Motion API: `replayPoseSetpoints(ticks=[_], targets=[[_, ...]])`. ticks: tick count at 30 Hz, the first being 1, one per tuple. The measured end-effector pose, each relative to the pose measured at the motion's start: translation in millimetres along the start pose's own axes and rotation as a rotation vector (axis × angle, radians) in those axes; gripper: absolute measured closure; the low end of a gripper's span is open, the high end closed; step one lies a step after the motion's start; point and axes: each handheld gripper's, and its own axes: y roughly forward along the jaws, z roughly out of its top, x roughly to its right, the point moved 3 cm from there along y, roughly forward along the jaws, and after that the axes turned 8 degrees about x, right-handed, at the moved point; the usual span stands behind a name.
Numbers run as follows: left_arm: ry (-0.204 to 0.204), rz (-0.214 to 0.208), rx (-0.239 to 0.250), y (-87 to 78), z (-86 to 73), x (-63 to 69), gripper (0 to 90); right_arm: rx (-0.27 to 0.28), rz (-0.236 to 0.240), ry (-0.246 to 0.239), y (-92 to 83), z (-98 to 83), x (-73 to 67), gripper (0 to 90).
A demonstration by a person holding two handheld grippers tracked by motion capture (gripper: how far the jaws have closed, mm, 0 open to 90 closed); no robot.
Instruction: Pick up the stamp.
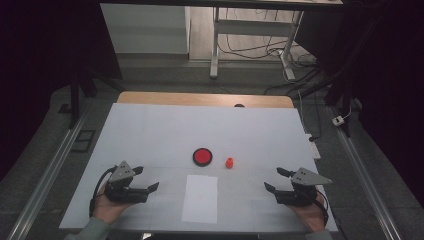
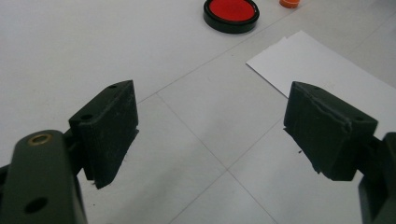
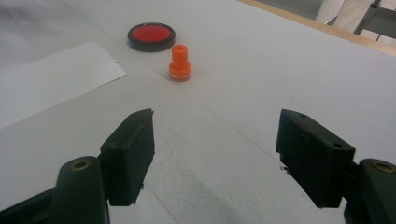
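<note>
Both my tongs [image 1: 143, 179] [image 1: 273, 179] gape empty; the stamp [image 3: 180, 63] looks light and rigid, best pinched by its narrow top.

In the left gripper view the orange stamp [image 2: 289, 3] is cut by the top edge; the sheet of paper [image 2: 322, 70] runs behind a finger.

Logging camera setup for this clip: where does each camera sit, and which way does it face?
High view: above the near edge, facing forward and down on the table; shows both hands and each hand-held gripper.
Left gripper view: rides the left hand-held gripper, facing the ink pad and paper.
Right gripper view: rides the right hand-held gripper, facing the orange stamp.
All share the ink pad.
</note>
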Motion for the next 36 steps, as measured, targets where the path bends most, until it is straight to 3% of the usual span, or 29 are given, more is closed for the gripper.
replayPoseSetpoints(ticks=[15,26,36], targets=[[-0.005,-0.005,0.007,1.8,1.0,-1.4,18.8,0.011,0.01,0.015,4.5,5.0,1.6,30.5],[-0.012,0.013,0.009,2.5,-0.3,-5.5,19.2,0.0,0.017,0.019,23.7,13.5,0.0,31.0],[-0.016,0.001,0.008,4.7,0.6,-6.9,19.2,-0.01,0.036,0.024,35.6,24.8,-6.3,30.6]])
